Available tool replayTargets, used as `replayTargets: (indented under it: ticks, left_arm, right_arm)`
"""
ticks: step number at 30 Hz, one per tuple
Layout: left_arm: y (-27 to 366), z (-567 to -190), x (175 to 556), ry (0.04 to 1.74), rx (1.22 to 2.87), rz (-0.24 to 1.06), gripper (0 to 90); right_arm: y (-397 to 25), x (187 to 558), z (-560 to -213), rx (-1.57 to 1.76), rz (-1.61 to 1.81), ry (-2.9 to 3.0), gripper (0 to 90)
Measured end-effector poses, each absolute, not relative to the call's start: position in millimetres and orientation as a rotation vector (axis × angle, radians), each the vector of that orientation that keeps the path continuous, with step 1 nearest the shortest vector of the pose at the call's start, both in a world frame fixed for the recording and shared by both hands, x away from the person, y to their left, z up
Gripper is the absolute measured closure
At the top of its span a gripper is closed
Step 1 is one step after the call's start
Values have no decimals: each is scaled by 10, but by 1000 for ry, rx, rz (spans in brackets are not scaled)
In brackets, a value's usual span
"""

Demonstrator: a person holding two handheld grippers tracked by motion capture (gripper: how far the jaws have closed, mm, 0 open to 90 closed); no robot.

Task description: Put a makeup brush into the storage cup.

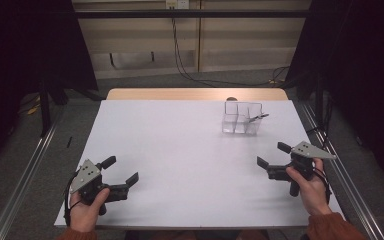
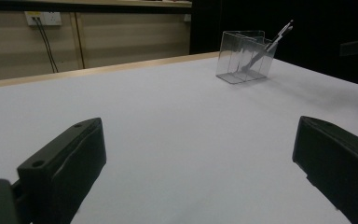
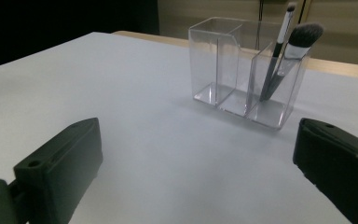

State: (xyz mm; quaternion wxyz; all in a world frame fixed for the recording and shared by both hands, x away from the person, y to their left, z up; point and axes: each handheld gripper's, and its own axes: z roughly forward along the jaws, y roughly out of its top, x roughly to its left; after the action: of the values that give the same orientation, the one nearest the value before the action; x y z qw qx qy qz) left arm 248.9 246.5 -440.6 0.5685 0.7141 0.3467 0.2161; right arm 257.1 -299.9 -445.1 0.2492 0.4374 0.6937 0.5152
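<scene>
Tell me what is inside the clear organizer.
The organizer holds two brushes, both leaning in one end compartment, bristles up. The other compartments look empty. Since the walls are transparent, nothing inside is hidden.

Dim room, dark edges w/ black curtains. White table (image 1: 180, 150) lit evenly from above, soft shadows, no glare. Gripper views: near jaws blurred, clear organizer (image 3: 242, 70) fairly sharp, slightly grainy.

I count one clear organiser (image 3: 242, 70) with three compartments at my one o'clock, two makeup brushes (image 3: 286, 51) in it, two grippers, one white table (image 1: 180, 150)
</scene>
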Motion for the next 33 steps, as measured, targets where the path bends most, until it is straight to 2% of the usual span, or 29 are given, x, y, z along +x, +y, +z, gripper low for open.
replayTargets:
  ticks: [19,33]
  left_arm:
    - [2478,-4403,2467,811,1694,507,26]
    - [2485,-4412,2479,818,1702,503,26]
  right_arm:
    - [-3104,2151,-4547,1199,1397,1814,16]
    - [-3111,2140,-4605,1204,1380,1849,14]
